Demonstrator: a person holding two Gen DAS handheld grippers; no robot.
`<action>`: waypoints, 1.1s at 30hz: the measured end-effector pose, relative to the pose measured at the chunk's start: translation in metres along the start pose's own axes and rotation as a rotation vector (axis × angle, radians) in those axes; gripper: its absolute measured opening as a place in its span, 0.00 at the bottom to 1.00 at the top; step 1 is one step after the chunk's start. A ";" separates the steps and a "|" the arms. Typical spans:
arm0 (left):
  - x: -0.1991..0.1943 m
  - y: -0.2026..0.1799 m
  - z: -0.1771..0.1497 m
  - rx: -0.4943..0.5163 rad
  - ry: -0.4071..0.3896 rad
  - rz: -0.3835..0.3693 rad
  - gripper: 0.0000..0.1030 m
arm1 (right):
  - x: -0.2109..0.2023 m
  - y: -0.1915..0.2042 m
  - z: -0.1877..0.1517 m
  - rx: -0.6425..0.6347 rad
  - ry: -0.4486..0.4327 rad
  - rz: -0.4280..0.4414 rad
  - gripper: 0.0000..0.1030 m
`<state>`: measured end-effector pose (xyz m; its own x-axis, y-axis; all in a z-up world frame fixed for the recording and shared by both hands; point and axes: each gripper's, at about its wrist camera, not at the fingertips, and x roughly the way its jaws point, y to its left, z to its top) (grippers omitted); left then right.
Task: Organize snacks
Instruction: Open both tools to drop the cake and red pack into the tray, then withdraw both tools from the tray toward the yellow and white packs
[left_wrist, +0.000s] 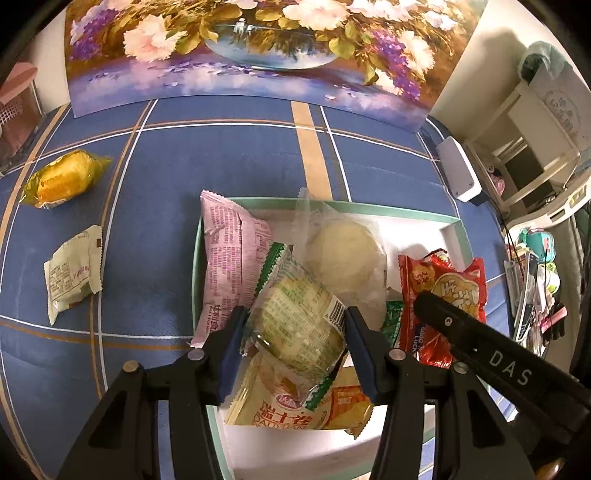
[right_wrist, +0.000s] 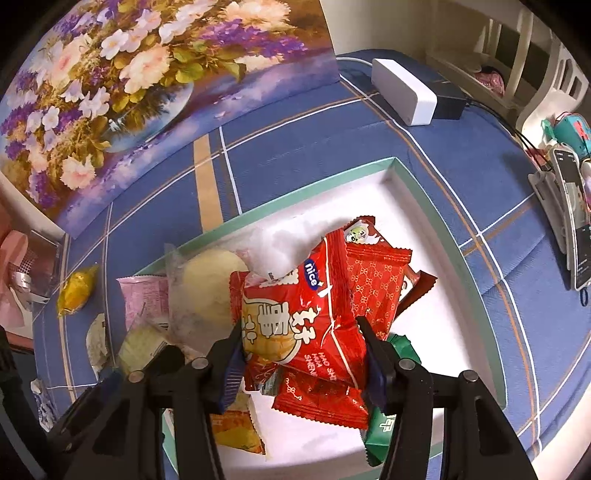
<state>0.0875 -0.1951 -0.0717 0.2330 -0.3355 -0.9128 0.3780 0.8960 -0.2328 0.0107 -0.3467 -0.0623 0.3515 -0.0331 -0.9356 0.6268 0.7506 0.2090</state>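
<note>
Blue plaid tablecloth (left_wrist: 155, 236), crinkly wrappers.

Blue cloth-covered tabletop (left_wrist: 229, 158), crossed by thin white and tan lines and one broad tan stripe. Propped upright along its far edge, a large painted picture of pink and purple flowers in a blue bowl (left_wrist: 258, 48). Right of the picture, cream plaster wall (left_wrist: 476, 66). Just beside the picture's right corner, on the cloth, a white oblong plastic box (right_wrist: 402, 92) with a black adapter touching its far end. Beyond the table's right edge, a cream wooden shelf unit (left_wrist: 532, 147). Warm, dim indoor light.
</note>
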 end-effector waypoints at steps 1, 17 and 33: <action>0.000 0.000 0.001 -0.004 0.005 -0.003 0.53 | -0.001 -0.001 -0.001 0.004 0.002 0.003 0.57; -0.034 -0.004 0.008 -0.018 -0.029 -0.046 0.65 | -0.035 -0.002 0.003 0.009 -0.040 0.031 0.60; -0.050 0.042 0.009 -0.181 -0.051 0.082 0.65 | -0.041 0.012 0.001 -0.043 -0.053 0.004 0.61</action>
<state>0.1000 -0.1433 -0.0333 0.3030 -0.2689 -0.9143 0.1893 0.9572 -0.2188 0.0045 -0.3376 -0.0211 0.3909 -0.0641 -0.9182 0.5952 0.7786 0.1990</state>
